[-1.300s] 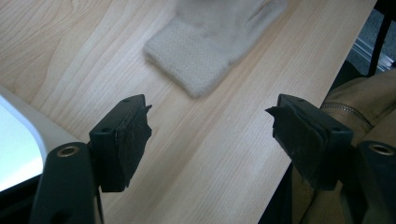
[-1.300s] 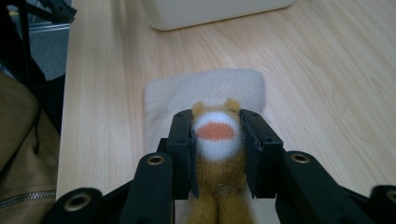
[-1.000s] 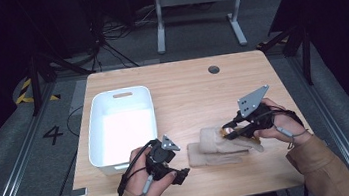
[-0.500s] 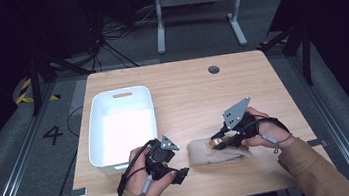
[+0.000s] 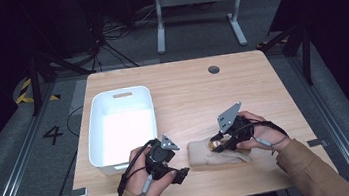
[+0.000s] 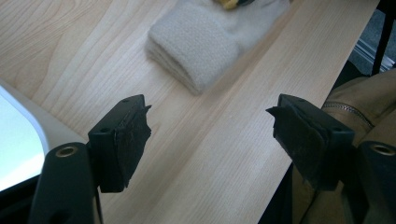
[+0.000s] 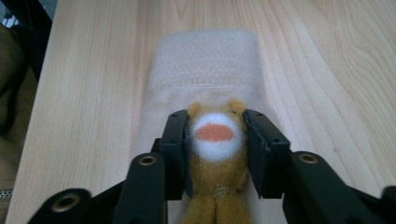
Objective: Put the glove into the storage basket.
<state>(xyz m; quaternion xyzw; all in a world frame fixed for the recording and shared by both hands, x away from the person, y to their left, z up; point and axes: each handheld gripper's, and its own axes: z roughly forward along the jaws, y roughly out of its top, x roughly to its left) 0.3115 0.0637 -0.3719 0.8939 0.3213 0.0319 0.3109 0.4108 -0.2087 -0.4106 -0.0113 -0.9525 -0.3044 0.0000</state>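
A small tan plush toy (image 7: 215, 161) with a white muzzle and orange nose sits between the jaws of my right gripper (image 7: 216, 135). Its pads still touch both sides of the toy's head, though the jaws have just been opening. The toy lies low on a folded beige cloth (image 5: 205, 155) near the table's front edge, and the right gripper (image 5: 217, 145) rests over the cloth's right half. My left gripper (image 5: 181, 174) stays just left of the cloth, open, with only bare wood between its jaws. In the left gripper view (image 6: 210, 126) the cloth (image 6: 196, 42) lies ahead.
A white plastic bin (image 5: 98, 137) stands at the table's left, close behind the left hand; its corner (image 6: 18, 144) shows in the left gripper view. The table's front edge runs right below both hands. A round grommet hole (image 5: 214, 69) sits at the far side.
The right gripper has come down and to the left with the toy, onto the cloth. Its jaws stand a little wider. The left gripper has not moved.
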